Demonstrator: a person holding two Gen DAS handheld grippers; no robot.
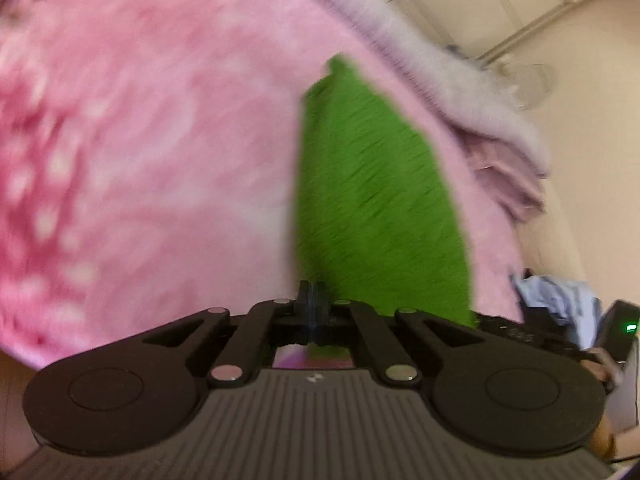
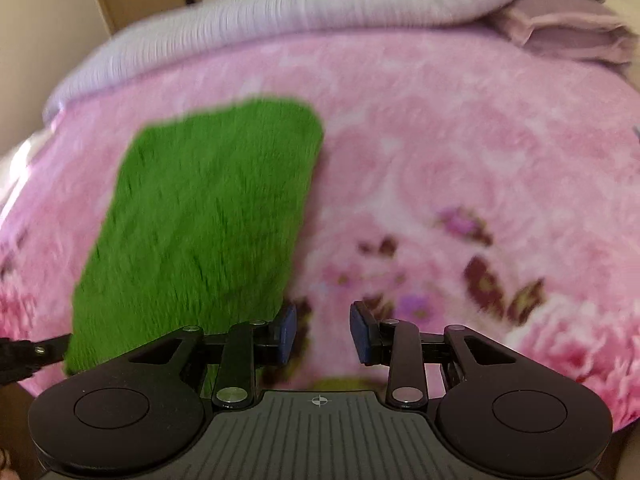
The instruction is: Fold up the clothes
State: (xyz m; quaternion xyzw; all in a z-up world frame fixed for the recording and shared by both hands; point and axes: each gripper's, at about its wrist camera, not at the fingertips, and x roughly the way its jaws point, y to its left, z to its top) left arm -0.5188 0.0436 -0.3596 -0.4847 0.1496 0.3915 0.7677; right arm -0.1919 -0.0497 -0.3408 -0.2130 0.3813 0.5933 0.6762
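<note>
A fuzzy green cloth (image 2: 200,216) lies flat on the pink flowery blanket (image 2: 440,140). The left tongs (image 1: 313,300) are pinched tight at the cloth's near edge. The right tongs (image 2: 323,332) are half open and empty, just beside the cloth.
</note>
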